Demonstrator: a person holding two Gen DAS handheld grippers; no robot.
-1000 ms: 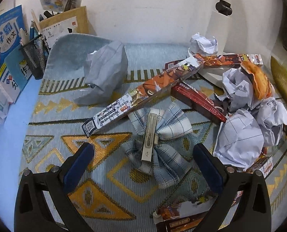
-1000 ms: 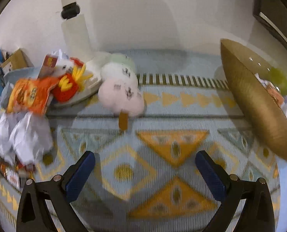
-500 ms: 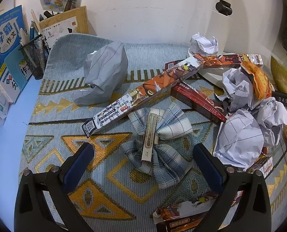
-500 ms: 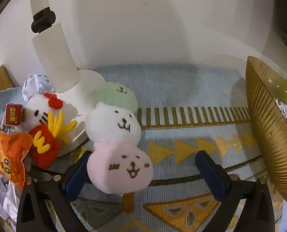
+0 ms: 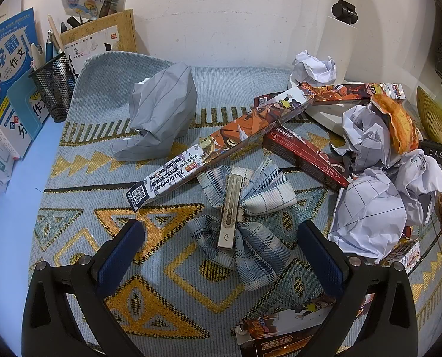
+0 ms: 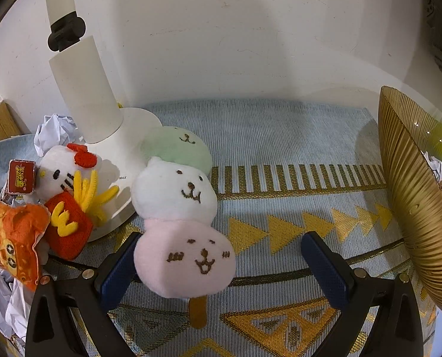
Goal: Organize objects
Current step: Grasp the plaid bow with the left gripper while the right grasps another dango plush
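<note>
On the left wrist view there were four crumpled white paper balls: one by the lamp base (image 5: 313, 68), one under an orange snack packet (image 5: 365, 136), one large lined one (image 5: 369, 217) and one at the right edge (image 5: 423, 184). There were four long printed boxes: two orange ones (image 5: 221, 145) (image 5: 357, 90), one dark red (image 5: 304, 154) and one partly seen at the bottom (image 5: 292, 327). One plaid bow clip (image 5: 244, 217), one grey folded paper (image 5: 161, 113) and one mesh pen holder (image 5: 53, 86) were seen. On the right wrist view there were two plush toys, a three-ball dango (image 6: 179, 214) and a white cat with fries (image 6: 69, 184), plus one gold ribbed bowl (image 6: 411, 196).
</note>
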